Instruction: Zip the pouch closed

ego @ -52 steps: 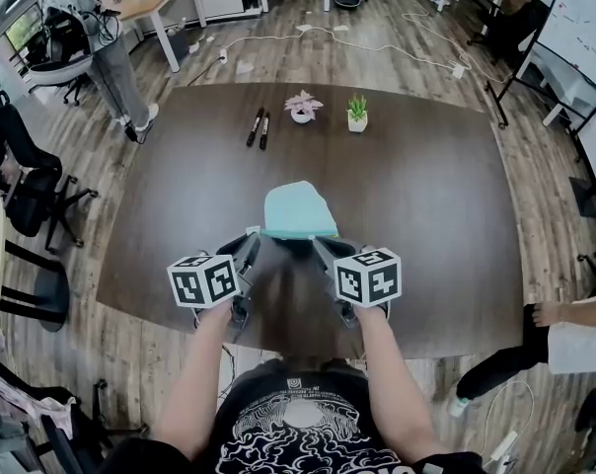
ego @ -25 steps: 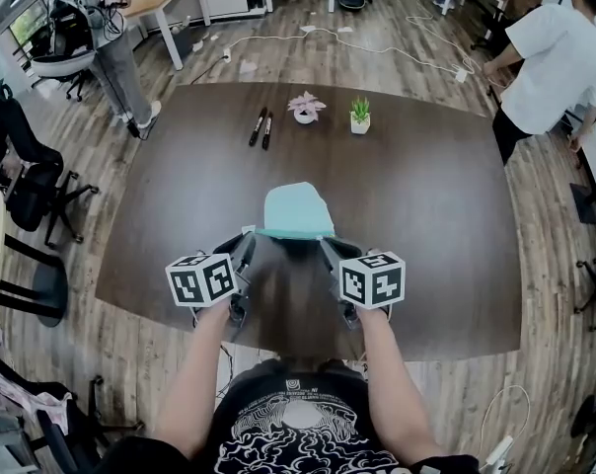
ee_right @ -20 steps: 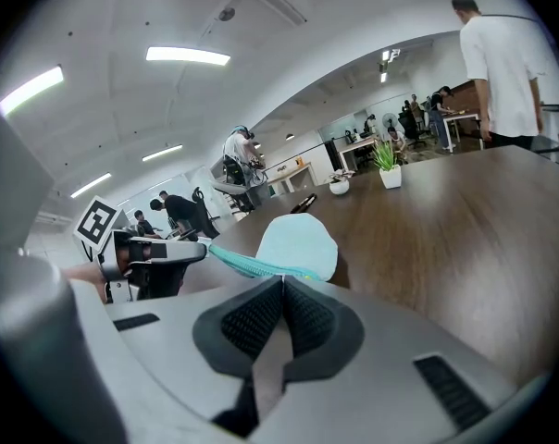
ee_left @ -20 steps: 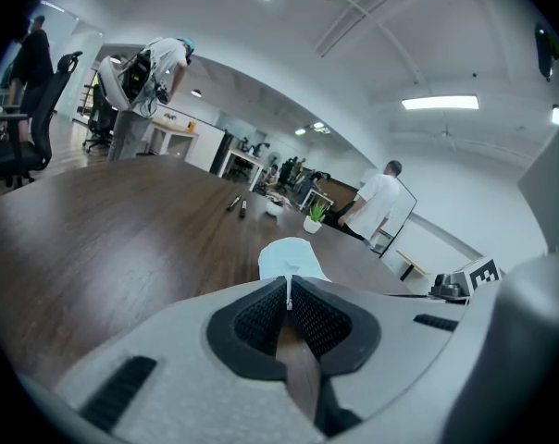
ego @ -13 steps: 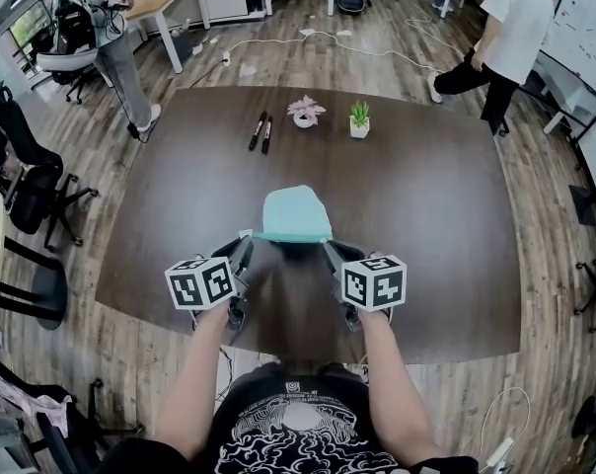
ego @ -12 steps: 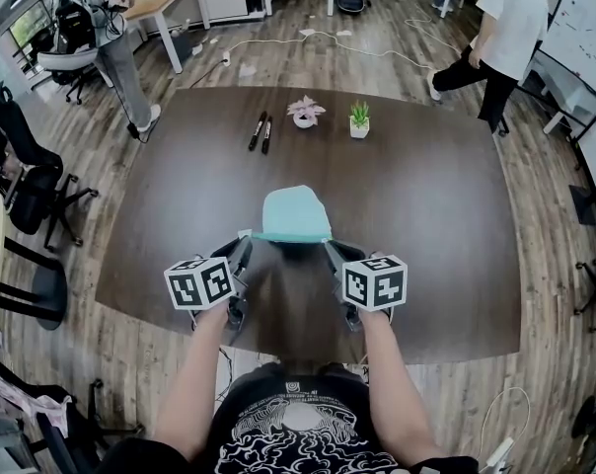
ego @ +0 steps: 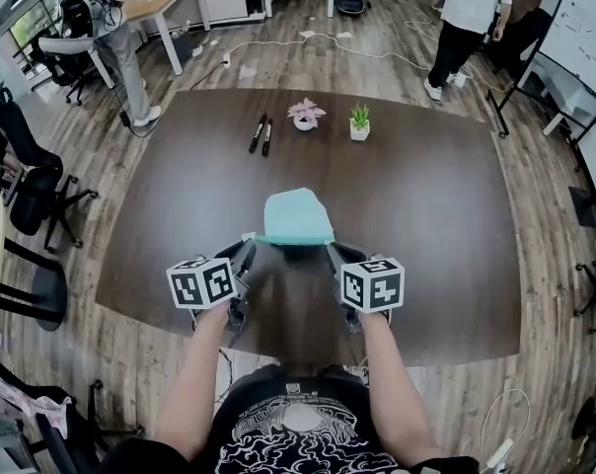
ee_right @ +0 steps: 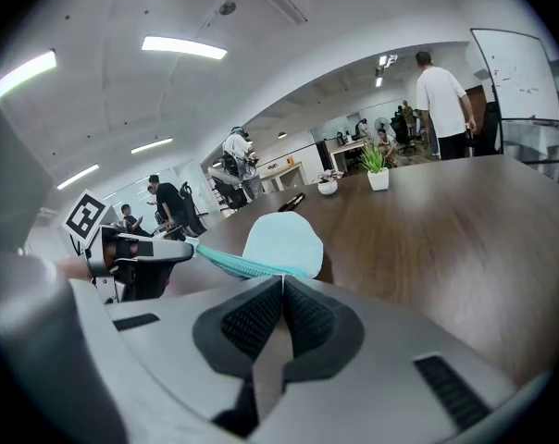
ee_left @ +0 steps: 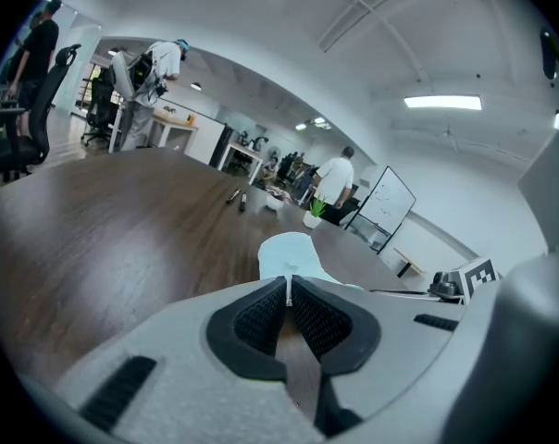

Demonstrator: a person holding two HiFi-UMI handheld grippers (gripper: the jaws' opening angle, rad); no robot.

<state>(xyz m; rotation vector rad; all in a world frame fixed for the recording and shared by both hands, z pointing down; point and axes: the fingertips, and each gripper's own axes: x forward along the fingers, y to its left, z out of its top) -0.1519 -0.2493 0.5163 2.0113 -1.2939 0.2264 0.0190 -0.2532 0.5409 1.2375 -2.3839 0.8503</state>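
Observation:
A light teal pouch lies on the dark wooden table with its near, zipped edge lifted between my two grippers. My left gripper is shut on a thin white tab at the pouch's left end. My right gripper is shut at the right end of the same edge. In the right gripper view the teal zipper band runs taut from my jaws across to the left gripper. The pouch rises just beyond the left jaws. What exactly sits between the right pads is hidden.
Two black markers, a pink potted plant and a green potted plant stand at the table's far side. The table's near edge is just behind the grippers. Office chairs are at the left; a person walks beyond the table.
Both grippers and the pouch have stayed almost where they were. A person in a white shirt has walked from the right side of the room toward the back.

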